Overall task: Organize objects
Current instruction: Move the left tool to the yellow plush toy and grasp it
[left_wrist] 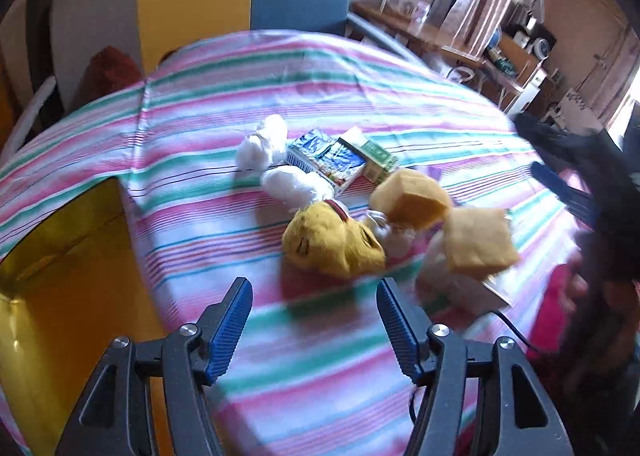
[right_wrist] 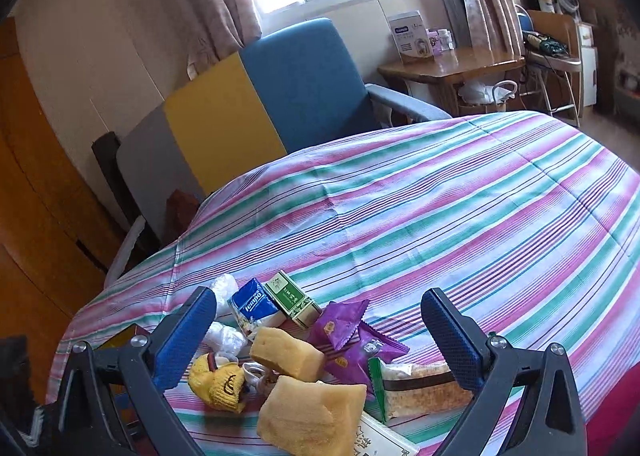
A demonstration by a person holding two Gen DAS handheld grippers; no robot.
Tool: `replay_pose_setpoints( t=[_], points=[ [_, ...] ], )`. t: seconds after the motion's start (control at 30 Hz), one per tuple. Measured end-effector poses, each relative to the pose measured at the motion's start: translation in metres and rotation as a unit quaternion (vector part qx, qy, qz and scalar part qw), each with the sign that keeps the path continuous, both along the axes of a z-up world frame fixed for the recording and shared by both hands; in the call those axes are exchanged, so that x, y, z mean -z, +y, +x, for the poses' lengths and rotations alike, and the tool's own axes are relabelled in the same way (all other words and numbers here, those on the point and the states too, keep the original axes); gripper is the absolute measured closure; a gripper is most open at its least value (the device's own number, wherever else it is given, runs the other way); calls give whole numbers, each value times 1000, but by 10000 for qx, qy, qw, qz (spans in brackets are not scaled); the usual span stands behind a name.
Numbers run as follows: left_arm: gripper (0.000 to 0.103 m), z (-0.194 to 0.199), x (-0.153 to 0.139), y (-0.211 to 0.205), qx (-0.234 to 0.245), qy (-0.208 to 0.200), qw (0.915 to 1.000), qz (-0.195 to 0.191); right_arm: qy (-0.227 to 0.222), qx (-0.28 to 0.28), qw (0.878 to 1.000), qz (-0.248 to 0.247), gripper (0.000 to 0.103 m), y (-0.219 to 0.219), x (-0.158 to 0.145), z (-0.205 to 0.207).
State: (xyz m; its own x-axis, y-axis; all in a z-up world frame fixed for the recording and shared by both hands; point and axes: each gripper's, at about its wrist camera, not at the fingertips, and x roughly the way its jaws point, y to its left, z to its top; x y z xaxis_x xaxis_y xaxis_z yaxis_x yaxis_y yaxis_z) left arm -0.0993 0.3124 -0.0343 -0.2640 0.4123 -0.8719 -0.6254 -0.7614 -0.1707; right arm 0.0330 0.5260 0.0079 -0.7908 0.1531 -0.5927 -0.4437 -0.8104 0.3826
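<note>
Each black hand-held gripper [left_wrist: 314, 308] has ribbed blue pads and silver screws.

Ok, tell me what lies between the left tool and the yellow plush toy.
Nothing: only bare striped bedsheet lies between the open left tool and the yellow plush toy. The left wrist view shows this, though blurred.

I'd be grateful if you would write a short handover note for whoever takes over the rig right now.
Left gripper: open, empty, above the striped cloth short of the yellow plush toy.
Right gripper: open, empty, over the pile.
Things: two yellow sponges, blue tissue pack, green box, purple snack packets, a green-edged wrapped snack, all loosely heaped on the cloth.
Done: nothing visibly sorted.
Left: everything still to organize.
</note>
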Motion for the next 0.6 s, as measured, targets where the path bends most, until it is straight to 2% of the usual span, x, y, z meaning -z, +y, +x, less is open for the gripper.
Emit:
replay_pose_setpoints(
  t=[0.13, 0.3, 0.37, 0.47, 0.6],
  points=[
    [37, -18, 21, 20, -88, -269, 9996, -39, 11, -45, 10000, -85, 0, 2, 2, -1],
    [37, -33, 40, 39, -141, -388, 9991, -133, -14, -77, 9998, -203, 0, 6, 5, -3],
    [49, -37, 48, 41, -120, -489, 9987, -82, -27, -88, 9997, -247, 0, 7, 6, -4],
    [58, -29, 40, 31, -119, -418, 9990, 99, -83, -149, 9994, -290, 0, 7, 9, -5],
    [59, -12, 21, 10, -147, -229, 9991, 314, -218, -324, 9988, -286, 0, 2, 11, -12]
  ],
)
